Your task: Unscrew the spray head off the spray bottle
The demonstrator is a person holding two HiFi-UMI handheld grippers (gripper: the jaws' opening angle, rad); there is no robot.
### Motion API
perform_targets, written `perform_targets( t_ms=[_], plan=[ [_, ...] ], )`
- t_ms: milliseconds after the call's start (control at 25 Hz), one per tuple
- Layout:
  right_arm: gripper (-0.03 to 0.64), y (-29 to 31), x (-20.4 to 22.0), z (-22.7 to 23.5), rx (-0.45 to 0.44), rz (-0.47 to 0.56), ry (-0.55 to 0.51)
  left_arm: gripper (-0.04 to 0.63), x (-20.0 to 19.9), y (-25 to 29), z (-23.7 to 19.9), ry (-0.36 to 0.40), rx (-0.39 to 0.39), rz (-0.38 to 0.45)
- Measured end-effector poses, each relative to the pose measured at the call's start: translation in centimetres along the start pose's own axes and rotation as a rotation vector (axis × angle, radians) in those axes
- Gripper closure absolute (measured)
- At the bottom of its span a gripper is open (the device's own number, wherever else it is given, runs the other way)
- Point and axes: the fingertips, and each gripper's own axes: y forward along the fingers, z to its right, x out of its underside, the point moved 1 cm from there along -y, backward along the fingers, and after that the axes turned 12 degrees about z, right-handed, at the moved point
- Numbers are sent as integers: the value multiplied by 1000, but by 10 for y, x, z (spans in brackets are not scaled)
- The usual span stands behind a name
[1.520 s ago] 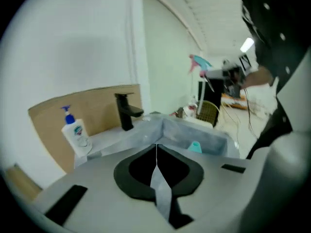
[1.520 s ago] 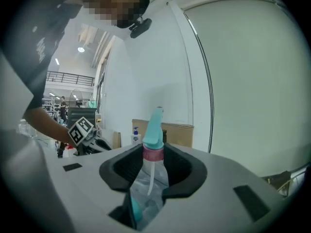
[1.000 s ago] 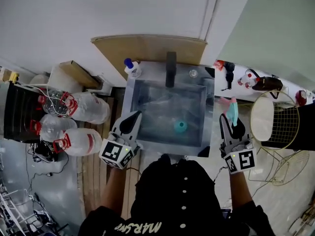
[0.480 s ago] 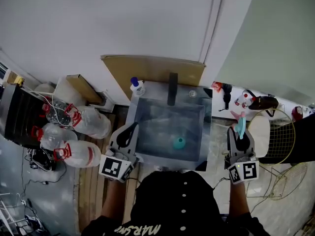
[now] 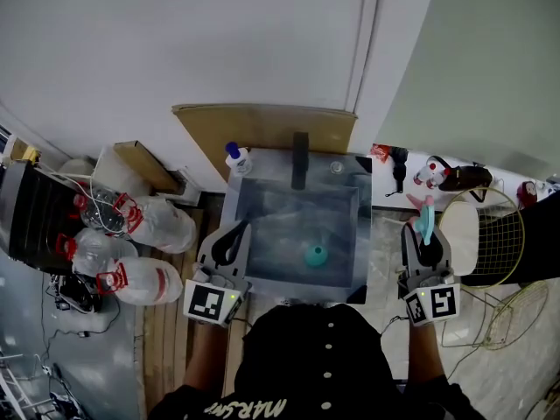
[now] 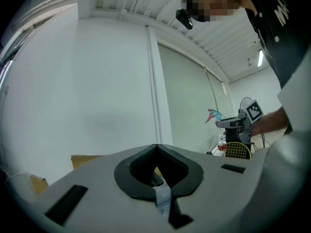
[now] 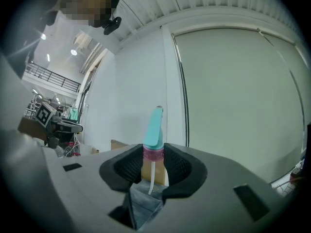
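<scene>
The teal spray head [image 5: 425, 216] with a pink collar and white dip tube is off the bottle. My right gripper [image 5: 426, 238] is shut on it at the collar, right of the sink, nozzle end pointing away. In the right gripper view the spray head [image 7: 154, 132] stands upright between the pads of that gripper [image 7: 154, 162]. A teal bottle [image 5: 316, 255] lies in the sink basin [image 5: 262, 201]. My left gripper [image 5: 234, 235] is shut and empty at the sink's left rim; in its own view the left gripper [image 6: 156, 146] points level at a white wall.
A dark faucet [image 5: 299, 159] and a white bottle with a blue cap [image 5: 234, 158] stand behind the sink, with cardboard [image 5: 262, 125] against the wall. Large water jugs [image 5: 140, 234] lie on the floor at the left. A wire basket [image 5: 494, 234] and other bottles [image 5: 433, 171] are at the right.
Both grippers have lifted a little. The right one has shifted slightly right, away from the sink, still holding the spray head. The left stays shut and empty.
</scene>
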Motion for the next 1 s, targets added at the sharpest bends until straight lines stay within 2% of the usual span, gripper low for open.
perform_targets(
  t_ms=[240, 1000],
  plan=[
    [472, -1, 1, 4, -1, 0, 0, 571, 4, 1, 1, -12, -9, -14],
    [472, 8, -4, -4, -40, 20, 4, 571, 10, -2, -2, 15, -42, -30]
  ],
)
